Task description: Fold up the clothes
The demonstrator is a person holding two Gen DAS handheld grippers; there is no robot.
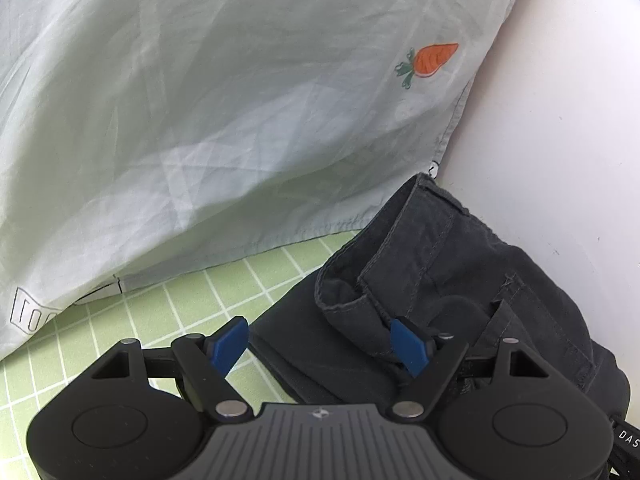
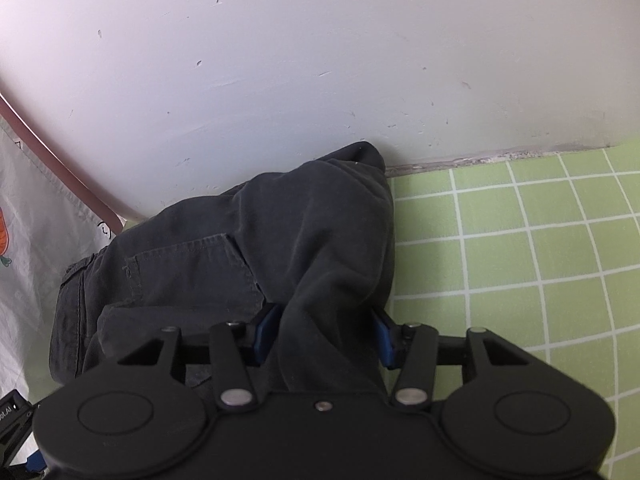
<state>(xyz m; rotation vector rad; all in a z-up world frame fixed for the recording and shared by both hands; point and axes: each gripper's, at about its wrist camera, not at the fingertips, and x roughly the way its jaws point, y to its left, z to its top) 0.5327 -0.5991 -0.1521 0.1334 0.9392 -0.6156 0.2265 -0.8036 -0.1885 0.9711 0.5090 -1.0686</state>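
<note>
Lying on: green grid mat (image 2: 520, 248), white lines, reaching to the white wall (image 2: 280, 60) at the far side.
Garment: dark grey trousers (image 2: 192, 272), bunched and partly folded, at the far edge of the mat with a fold pressed against the wall; a patch pocket (image 2: 188, 264) shows on the upper layer in the right wrist view.
Hem: in the left wrist view a stitched cuff (image 1: 400, 240) of the trousers (image 1: 460, 280) stands open, its rim curled toward the camera.
Left gripper (image 1: 324, 346): jaws spread wide; the right blue pad (image 1: 408, 346) touches the cuff edge, the left blue pad (image 1: 230, 346) hangs over bare mat (image 1: 160, 312). Nothing pinched between them.
Right gripper (image 2: 324, 336): jaws wide apart with a thick ridge of trouser cloth running between the blue pads (image 2: 266, 334); both pads sit against the cloth. Whether it presses or merely straddles, cannot tell.
Backdrop, left view: pale green sheet (image 1: 200, 100) hanging or draped at the far side, with an orange carrot print (image 1: 434, 58) near its right edge; the lower hem meets the mat just beside the trousers.
Backdrop, right view: the same sheet (image 2: 28, 220) at far left, beside a reddish-brown strip (image 2: 60, 168) running along the wall.
</note>
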